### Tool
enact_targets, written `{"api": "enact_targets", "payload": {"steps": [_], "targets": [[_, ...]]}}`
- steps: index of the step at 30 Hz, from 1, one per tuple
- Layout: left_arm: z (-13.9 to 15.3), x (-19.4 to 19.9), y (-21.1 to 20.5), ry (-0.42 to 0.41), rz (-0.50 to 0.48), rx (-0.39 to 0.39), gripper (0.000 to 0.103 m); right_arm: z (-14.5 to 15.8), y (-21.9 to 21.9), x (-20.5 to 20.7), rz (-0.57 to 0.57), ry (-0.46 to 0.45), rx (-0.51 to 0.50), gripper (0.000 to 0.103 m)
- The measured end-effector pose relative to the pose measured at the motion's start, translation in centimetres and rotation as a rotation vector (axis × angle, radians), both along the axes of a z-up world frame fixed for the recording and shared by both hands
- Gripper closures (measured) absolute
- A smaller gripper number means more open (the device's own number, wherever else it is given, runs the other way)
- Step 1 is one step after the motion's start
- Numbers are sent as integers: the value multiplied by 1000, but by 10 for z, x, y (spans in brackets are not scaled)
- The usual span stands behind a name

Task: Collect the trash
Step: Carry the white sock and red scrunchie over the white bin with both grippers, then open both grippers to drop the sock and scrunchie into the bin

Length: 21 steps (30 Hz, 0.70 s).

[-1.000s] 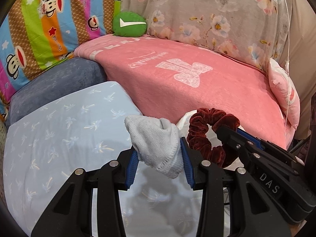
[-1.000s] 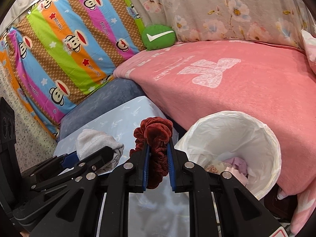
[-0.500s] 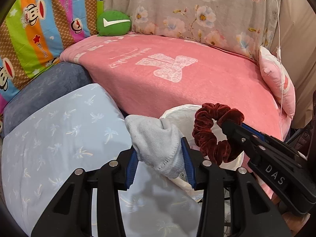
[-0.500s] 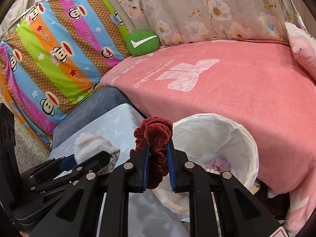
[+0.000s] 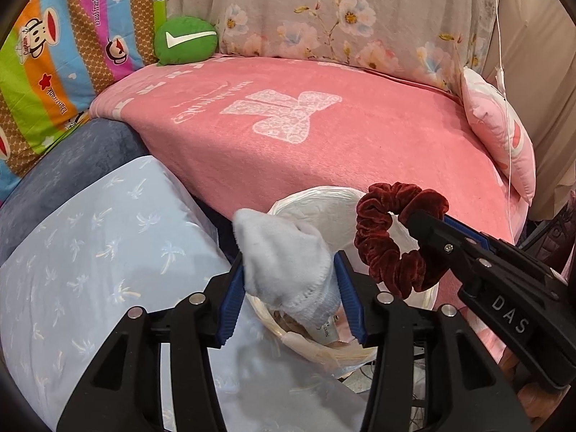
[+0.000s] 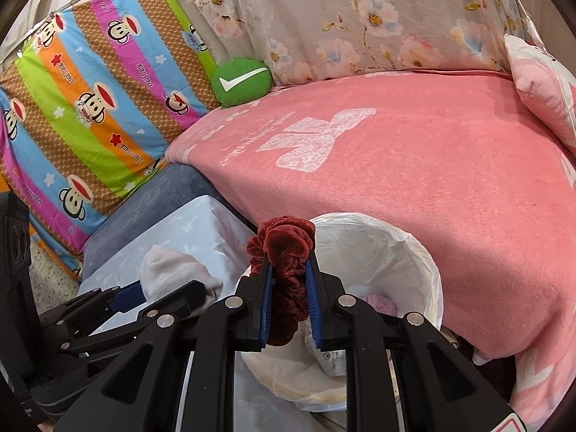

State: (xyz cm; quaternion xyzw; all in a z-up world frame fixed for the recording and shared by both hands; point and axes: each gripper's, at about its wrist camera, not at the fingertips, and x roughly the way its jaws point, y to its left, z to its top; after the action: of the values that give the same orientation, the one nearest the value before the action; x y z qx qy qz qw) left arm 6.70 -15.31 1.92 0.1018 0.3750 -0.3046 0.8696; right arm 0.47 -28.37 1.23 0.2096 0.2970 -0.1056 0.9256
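My left gripper (image 5: 289, 284) is shut on a pale grey sock (image 5: 284, 255) and holds it over the near left rim of a white-lined trash bin (image 5: 316, 212). My right gripper (image 6: 289, 288) is shut on a dark red velvet scrunchie (image 6: 284, 248) above the bin (image 6: 396, 252). The scrunchie also shows in the left wrist view (image 5: 388, 244), at the right beside the sock. The sock and left gripper show at the lower left of the right wrist view (image 6: 165, 273). Trash lies inside the bin (image 6: 378, 302).
A pink blanket (image 5: 324, 136) covers the bed behind the bin. A light blue cushion (image 5: 90, 252) and a dark blue cushion (image 5: 72, 158) lie to the left. A green round pillow (image 5: 185, 39), a striped monkey sheet (image 6: 90, 108) and a pink pillow (image 5: 500, 136) stand around.
Both grippers have moved right and forward with their loads. The bin now lies under them, with the sock over its rim and the scrunchie over its opening.
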Motion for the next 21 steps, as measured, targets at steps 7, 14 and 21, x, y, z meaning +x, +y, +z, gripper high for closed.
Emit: {"api": "enact_targets", "payload": {"steps": [7,14,21], "targets": [[0,3,-7,-14,1,-3,42,1,-8,3,-15,0,-11,83],[-2,5,-7,-17,22,-3,31,2,-11,5,-24,-2,-23,81],[-2,7,1,-14,48,-7,27,5,-9,6,-16,-8,-37,77]]}}
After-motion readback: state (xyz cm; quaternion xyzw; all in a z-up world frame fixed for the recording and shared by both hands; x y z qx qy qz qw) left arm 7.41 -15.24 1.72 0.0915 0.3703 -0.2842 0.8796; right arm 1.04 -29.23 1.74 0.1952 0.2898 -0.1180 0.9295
